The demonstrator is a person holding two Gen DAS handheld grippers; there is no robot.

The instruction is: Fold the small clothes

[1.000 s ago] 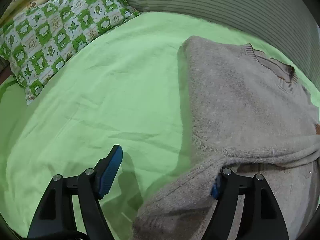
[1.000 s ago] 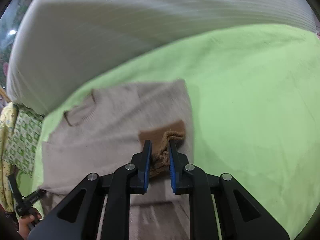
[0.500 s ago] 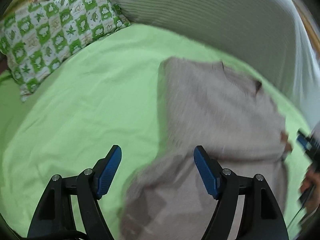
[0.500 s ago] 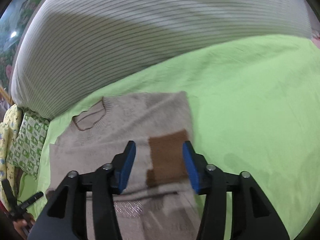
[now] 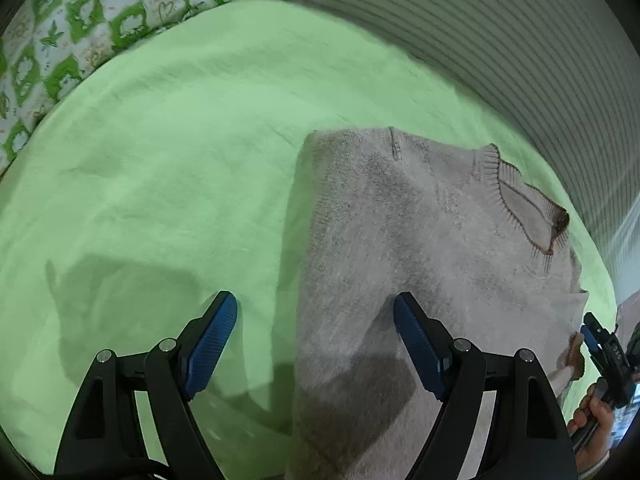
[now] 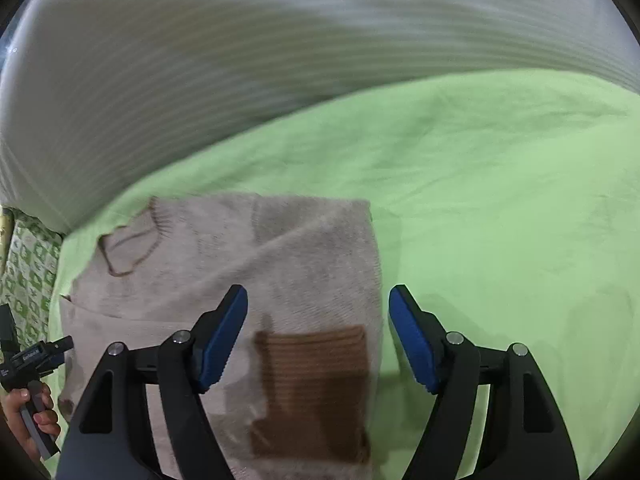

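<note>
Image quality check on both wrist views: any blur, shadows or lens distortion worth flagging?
Left wrist view: fisheye bends the green sheet; sharp on the beige sweater, with soft dark shadows across sheet and sweater near the open left gripper. Right wrist view: the striped bedding is smeared by motion blur and the sweater's brown cuff is slightly soft between the open right gripper's fingers.

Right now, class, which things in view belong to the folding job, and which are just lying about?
Job in hand:
beige knit sweater
left hand-held gripper, open
right hand-held gripper, open

Lying about:
green-patterned pillow
striped bolster
green bedsheet
</note>
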